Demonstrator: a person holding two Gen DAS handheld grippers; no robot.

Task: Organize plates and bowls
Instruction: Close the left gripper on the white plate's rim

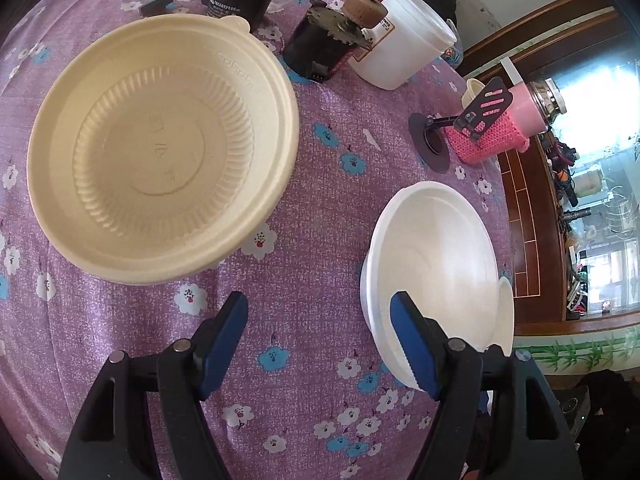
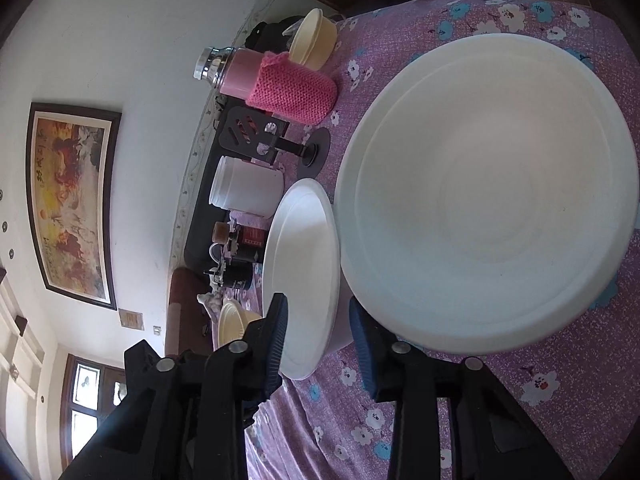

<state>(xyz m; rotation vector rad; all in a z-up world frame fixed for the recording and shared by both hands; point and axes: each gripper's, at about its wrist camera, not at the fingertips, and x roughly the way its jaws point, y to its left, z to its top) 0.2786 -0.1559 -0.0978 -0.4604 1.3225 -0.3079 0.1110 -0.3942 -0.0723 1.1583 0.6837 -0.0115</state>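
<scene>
A large cream plastic bowl [image 1: 160,152] stands on the purple flowered tablecloth [image 1: 312,240] at the upper left of the left wrist view. A white bowl [image 1: 436,264] stands at the right by the table edge. My left gripper [image 1: 320,320] is open and empty over the cloth, its right finger beside the white bowl's near rim. In the right wrist view, my right gripper [image 2: 318,320] is open around the near rim of the white bowl [image 2: 304,272], without clamping it. A large white plate [image 2: 488,192] lies just right of it.
At the back of the table stand a white jar [image 1: 404,44], two dark motors [image 1: 320,48], a black phone stand [image 1: 464,120] and a pink flask in a knitted sleeve [image 1: 504,128]. A small cream bowl [image 2: 314,38] stands behind the flask. The table edge runs just beyond the white bowl.
</scene>
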